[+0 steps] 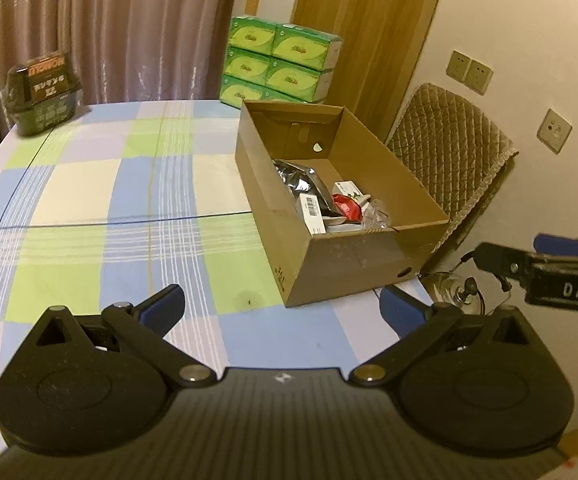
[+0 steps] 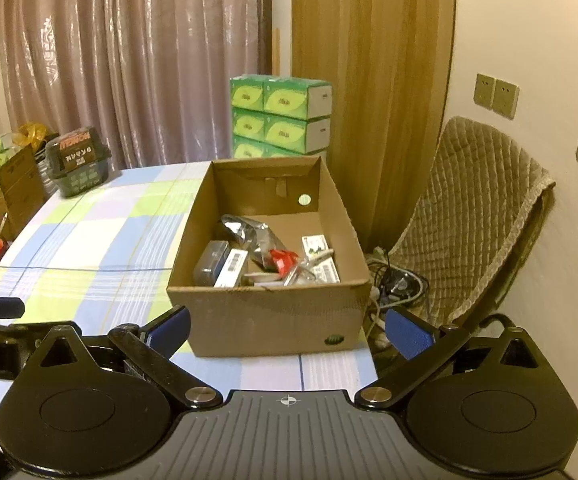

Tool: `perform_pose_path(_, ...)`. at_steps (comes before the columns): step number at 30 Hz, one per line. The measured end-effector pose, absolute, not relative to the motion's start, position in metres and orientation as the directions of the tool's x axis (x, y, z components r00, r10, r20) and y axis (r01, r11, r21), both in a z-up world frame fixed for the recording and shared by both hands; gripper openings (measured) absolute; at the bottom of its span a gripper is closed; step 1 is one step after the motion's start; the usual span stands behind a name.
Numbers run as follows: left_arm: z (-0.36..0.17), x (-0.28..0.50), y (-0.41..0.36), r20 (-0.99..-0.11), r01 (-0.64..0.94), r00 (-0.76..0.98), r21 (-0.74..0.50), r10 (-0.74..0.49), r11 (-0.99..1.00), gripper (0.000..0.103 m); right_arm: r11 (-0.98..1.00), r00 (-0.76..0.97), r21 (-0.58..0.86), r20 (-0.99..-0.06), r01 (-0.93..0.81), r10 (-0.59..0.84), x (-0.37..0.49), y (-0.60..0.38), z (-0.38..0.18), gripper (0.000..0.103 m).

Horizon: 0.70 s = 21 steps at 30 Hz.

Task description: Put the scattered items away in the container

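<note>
Just short of the cardboard box (image 2: 269, 312), the right tool (image 2: 287, 330) hangs with its blue pads spread wide and nothing between them; the left tool (image 1: 283, 306), seen from its own camera, stands equally apart and empty over the checked surface (image 1: 89, 200); neither touches anything. Beyond them the box sits near the surface's right edge, open at the top, and holds the gathered items: a crumpled silver pouch (image 2: 255, 236), a dark grey case (image 2: 211, 266), a white barcoded packet (image 2: 233, 266), something red (image 2: 283, 260) and small white cartons (image 2: 321, 256), heaped toward the near wall. Outward again, the cloth in view lies bare of loose things; only a dark tub (image 1: 43, 94) stands at the far corner, and whether it counts among the scattered items I cannot tell; by my reading the tidying is finished or nearly so, with at most that tub left.
</note>
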<state>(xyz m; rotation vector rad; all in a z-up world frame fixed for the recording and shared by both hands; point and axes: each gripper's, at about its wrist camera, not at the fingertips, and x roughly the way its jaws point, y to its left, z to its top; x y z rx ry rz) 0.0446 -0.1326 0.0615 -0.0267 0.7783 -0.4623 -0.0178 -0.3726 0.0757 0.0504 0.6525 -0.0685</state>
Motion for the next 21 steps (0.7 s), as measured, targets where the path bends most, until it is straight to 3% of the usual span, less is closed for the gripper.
perform_pose_path(21, 0.058, 0.023, -0.128, -0.69, 0.386, 0.612, -0.166, -0.386, 0.908, 0.102, 0.997, 0.772, 0.04, -0.635, 0.069, -0.028, -0.042, -0.358, 0.074, 0.101)
